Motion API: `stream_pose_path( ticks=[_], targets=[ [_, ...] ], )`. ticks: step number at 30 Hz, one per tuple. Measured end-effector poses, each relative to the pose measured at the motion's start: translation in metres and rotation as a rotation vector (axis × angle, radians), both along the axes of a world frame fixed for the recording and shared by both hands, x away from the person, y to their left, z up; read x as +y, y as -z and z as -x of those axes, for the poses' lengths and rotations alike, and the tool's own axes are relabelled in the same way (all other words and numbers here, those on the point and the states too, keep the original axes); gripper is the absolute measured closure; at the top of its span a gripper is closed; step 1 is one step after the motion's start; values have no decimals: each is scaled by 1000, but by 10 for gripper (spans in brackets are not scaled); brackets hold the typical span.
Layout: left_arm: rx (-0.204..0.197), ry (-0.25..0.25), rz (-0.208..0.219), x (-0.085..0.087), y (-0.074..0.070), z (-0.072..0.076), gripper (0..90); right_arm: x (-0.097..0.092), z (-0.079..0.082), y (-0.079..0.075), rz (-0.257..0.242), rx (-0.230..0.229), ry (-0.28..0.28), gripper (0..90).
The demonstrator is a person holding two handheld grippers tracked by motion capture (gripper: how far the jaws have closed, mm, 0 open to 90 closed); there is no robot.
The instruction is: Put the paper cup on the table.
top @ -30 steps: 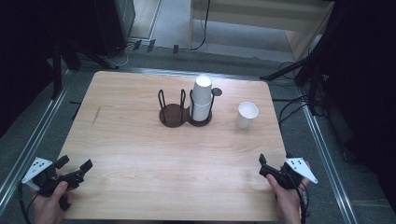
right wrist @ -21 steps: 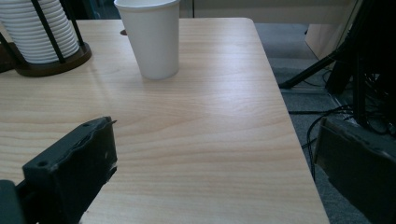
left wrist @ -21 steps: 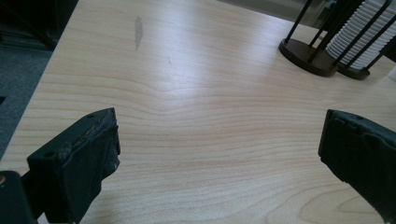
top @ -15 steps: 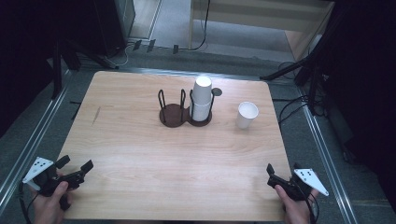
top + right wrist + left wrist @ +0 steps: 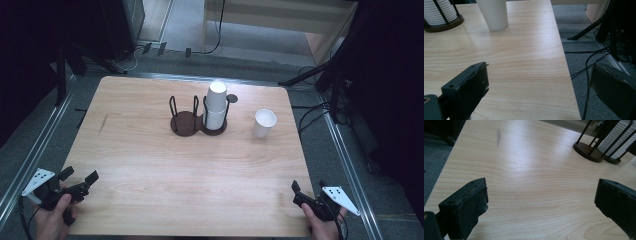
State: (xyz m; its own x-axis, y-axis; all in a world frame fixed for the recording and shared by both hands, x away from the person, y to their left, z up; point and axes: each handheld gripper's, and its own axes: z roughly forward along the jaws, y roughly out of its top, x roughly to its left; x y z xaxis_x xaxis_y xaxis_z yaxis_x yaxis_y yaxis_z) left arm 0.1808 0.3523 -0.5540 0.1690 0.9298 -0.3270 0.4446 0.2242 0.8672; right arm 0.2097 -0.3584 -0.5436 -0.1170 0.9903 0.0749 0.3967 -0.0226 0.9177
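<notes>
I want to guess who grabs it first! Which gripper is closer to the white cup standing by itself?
Right. The right gripper is at the near right corner, on the lone cup's side; the left gripper sits across at the near left corner.

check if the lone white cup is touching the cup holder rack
Apart. In the high view, the lone cup stands right of the rack with bare table between them; the right gripper view shows the same gap.

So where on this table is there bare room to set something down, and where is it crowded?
Bare wood spans the table between the left gripper and right gripper, and the far left beside the cup rack. It is crowded at far centre-right: the cup stack in the rack, with a single cup right of it.
</notes>
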Motion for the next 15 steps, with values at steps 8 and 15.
stream_pose_path(
  ticks=[8,15],
  targets=[
    [6,4,2,0,0,-1,0,-1,0,1,-12,7,7,29],
    [12,7,3,0,1,-1,0,0,-1,1,-10,10,8,33]
  ],
)
